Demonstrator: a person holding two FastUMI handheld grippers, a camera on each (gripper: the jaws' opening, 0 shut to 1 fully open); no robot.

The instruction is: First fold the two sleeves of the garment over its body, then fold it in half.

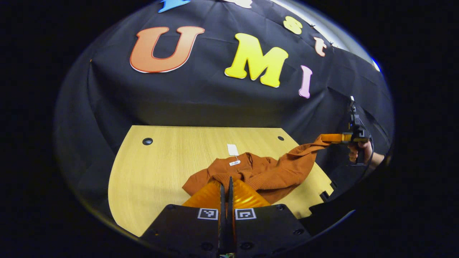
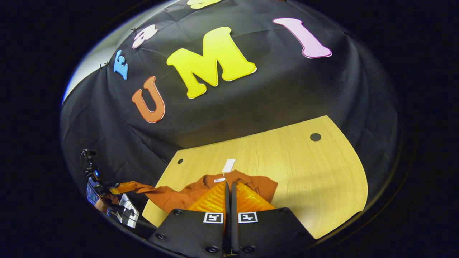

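A rust-orange knit garment (image 1: 265, 172) lies bunched on the wooden table (image 1: 161, 168), its collar and white tag (image 1: 232, 149) toward the wall. In the left gripper view my left gripper (image 1: 226, 184) is shut, with fabric of one sleeve running into its tips. The other sleeve (image 1: 304, 152) stretches out past the table's right edge to my right gripper (image 1: 333, 138), held by a hand (image 1: 356, 150). In the right gripper view my right gripper (image 2: 229, 186) is shut at the garment (image 2: 179, 196). There a sleeve (image 2: 150, 189) is drawn left, off the table, to the left gripper (image 2: 123, 187).
The table (image 2: 315, 179) has bare wood on each side of the garment and a dark cable hole (image 1: 147, 141) near each far corner. The black cloth wall hangs just behind the table's far edge. A notch cuts the front right edge (image 1: 324, 195).
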